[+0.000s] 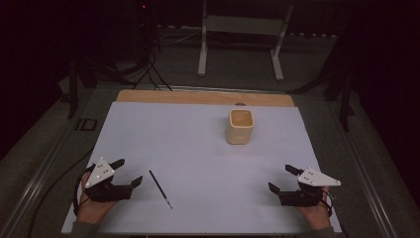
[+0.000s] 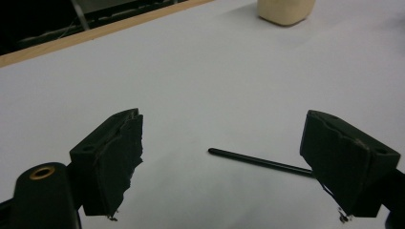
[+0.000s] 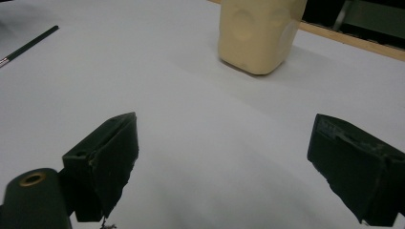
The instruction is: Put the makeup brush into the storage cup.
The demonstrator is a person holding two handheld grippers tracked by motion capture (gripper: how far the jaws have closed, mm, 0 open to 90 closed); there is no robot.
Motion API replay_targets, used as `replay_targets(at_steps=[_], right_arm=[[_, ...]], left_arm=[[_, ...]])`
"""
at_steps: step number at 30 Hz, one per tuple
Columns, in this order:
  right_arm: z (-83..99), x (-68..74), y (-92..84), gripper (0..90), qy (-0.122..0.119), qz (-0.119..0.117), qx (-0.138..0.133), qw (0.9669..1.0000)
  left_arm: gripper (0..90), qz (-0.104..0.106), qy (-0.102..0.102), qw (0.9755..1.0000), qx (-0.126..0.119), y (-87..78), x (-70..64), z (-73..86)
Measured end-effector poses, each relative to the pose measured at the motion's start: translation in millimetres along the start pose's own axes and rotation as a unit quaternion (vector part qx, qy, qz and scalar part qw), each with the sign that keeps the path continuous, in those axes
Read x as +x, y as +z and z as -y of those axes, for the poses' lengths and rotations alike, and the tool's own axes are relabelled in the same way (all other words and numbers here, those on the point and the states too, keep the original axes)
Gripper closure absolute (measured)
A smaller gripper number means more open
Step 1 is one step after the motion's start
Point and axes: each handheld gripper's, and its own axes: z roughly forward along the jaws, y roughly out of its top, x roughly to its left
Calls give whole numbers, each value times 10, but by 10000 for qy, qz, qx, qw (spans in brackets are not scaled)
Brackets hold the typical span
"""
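A: Status on the left gripper [image 1: 128, 173]?

B: Jaws spread wide, nothing between the pads. It sits low at the near left of the white sheet-covered table [image 1: 198, 148], held in the person's left hand [image 1: 91, 206].

A: And the thin black pencil-like stick [image 1: 160, 189]?

B: Flat on the sheet, just right of the left gripper, apart from it. It lies diagonally, far end up-left, near end down-right. In the left gripper view the stick [image 2: 260, 162] runs across the gap between the jaws, further out on the table; its right end is hidden behind the right-hand jaw. No contact.

A: Right gripper [image 1: 282, 179]?

B: Also wide open and empty, at the near right of the sheet, held in the right hand [image 1: 314, 213]. Well apart from the stick.

A: Anything else on the table?

B: Cream, square-mouthed ceramic cup [image 1: 240, 126], upright, towards the far side, right of centre. The right gripper view shows the cup [image 3: 258, 33] ahead, with the stick [image 3: 28, 45] at upper left.
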Motion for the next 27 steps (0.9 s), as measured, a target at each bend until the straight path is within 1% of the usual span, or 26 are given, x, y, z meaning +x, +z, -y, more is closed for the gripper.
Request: replay_targets(at_steps=[3, 8, 11, 21, 27], right_arm=[[1, -1, 1, 100, 4, 3, 2, 10000], [1, 1, 3, 100, -11, -3, 11, 10000], [3, -1, 2, 101, -10, 20, 24, 10000], [3, -3, 2, 101, -8, 19, 24, 10000], [4, -1, 3, 101, -12, 13, 29, 10000]], left_arm=[[153, 60, -14, 10000, -8, 5, -5, -4], [153, 124, 31, 9999, 23, 21, -21, -10], [153, 203, 112, 9997, 72, 55, -60, -22], [153, 313, 201, 9992, 124, 82, -108, -38], [153, 445, 265, 9985, 161, 118, -159, -47]])
